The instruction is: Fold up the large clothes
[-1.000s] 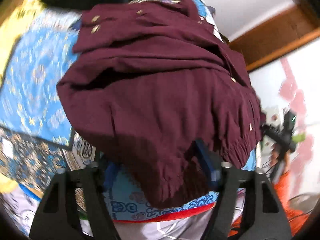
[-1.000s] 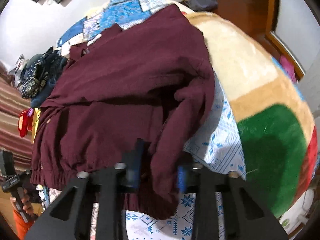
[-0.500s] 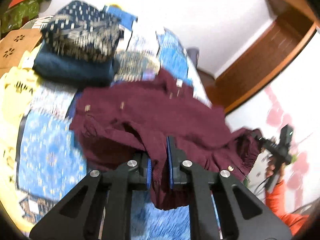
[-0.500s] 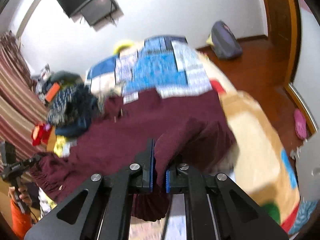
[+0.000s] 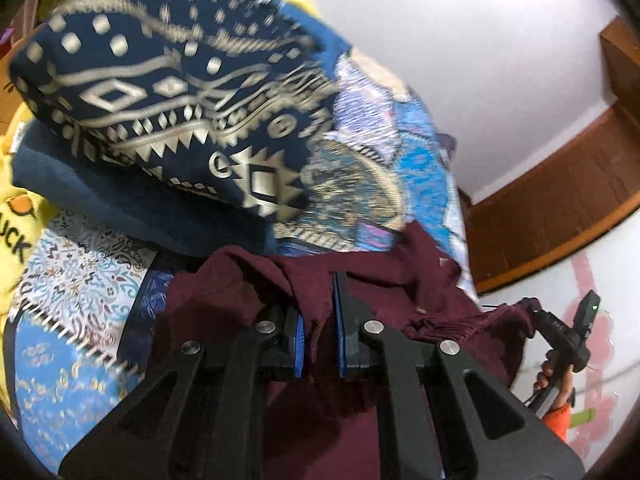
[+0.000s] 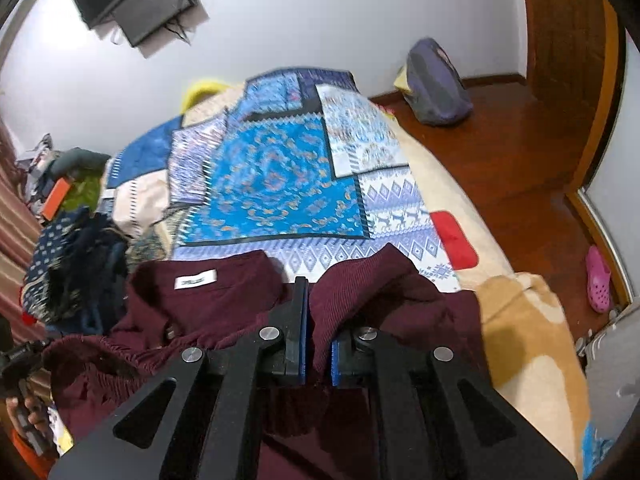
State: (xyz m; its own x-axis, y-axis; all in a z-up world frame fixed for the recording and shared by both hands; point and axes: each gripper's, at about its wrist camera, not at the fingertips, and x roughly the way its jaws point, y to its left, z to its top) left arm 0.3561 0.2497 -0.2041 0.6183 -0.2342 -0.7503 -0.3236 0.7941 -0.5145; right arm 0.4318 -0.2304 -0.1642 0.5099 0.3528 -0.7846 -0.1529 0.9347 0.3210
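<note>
A maroon button-up garment [image 5: 360, 280] lies bunched on a patchwork bedspread [image 6: 272, 184]. My left gripper [image 5: 319, 300] is shut on a fold of its cloth, which rises between the blue pads. In the right wrist view my right gripper [image 6: 316, 312] is shut on another fold of the same maroon garment [image 6: 224, 304], near its white neck label [image 6: 195, 279]. The elastic hem [image 6: 100, 352] stretches toward the other gripper at the left edge. In the left wrist view that other gripper [image 5: 560, 332], held by a hand, grips the hem at the right.
A stack of folded clothes, navy patterned on plain blue [image 5: 168, 92], sits just ahead of the left gripper. A yellow printed cloth [image 5: 16, 216] lies at the left. A grey bag [image 6: 436, 84] and a pink shoe [image 6: 599, 278] are on the wooden floor. A wall screen [image 6: 132, 0] hangs above.
Both grippers closed on folds of the maroon garment and carried them up the bed, toward the folded stack. The garment, spread wide before, is now doubled over and bunched under the grippers.
</note>
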